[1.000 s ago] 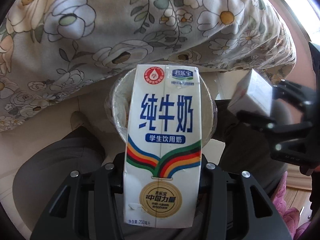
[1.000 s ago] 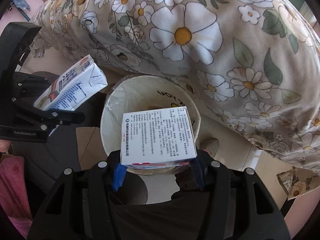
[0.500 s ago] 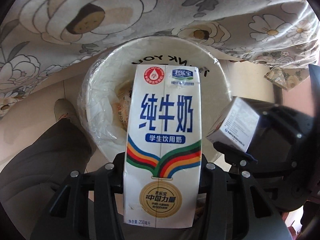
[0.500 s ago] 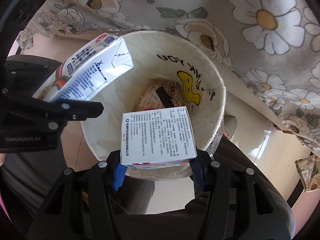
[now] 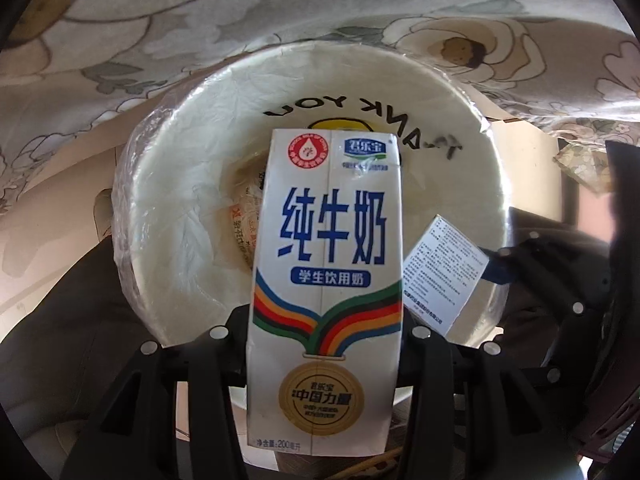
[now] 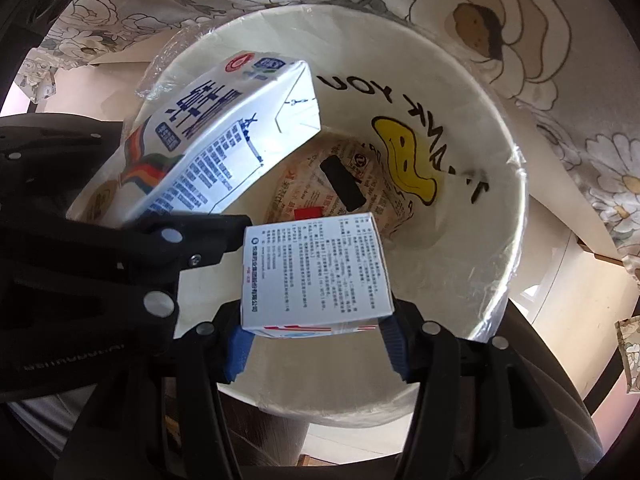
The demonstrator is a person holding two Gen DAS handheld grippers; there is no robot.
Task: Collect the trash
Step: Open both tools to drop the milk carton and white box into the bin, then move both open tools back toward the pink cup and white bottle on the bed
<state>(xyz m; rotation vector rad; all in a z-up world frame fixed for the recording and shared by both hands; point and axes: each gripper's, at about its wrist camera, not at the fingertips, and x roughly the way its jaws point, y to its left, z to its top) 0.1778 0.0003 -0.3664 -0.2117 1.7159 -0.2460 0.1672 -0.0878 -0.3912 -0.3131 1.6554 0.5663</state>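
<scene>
A home, by the look of it, likely a bedroom or living room: a flower-print cloth point(image 6: 500, 20) in cream and grey hangs in soft folds right behind a small white bin point(image 6: 472, 240) lined with a clear plastic bag, printed with a yellow smiley and lettering. Pale floor tiles point(image 5: 44, 216) show below, with household packaging point(image 6: 360, 184) lying in the bin
</scene>
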